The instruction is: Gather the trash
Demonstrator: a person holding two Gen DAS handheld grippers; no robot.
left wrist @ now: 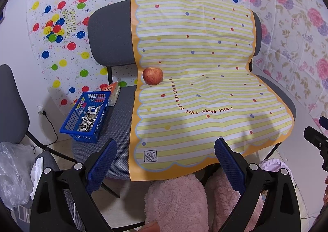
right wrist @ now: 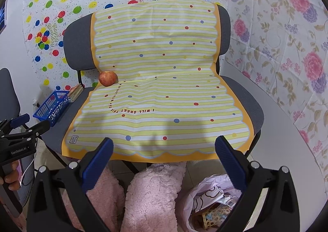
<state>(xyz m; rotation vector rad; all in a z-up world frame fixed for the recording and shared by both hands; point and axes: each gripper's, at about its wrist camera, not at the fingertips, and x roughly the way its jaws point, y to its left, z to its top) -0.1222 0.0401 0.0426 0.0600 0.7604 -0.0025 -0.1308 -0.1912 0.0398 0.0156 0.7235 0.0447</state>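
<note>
Left gripper [left wrist: 165, 151]: fingers wide apart, holding nothing.
Right gripper [right wrist: 164, 149]: same.
Sunflower seed shells [left wrist: 89, 118]: tiny, light; carry the stiff blue basket [left wrist: 70, 118] by its rim.

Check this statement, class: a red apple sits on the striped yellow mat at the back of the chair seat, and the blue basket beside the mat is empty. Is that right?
Not quite. The apple does sit on the striped yellow mat at the back of the seat, but the blue basket beside the mat is not empty: the left wrist view shows a pile of sunflower seed shells inside it.
</note>
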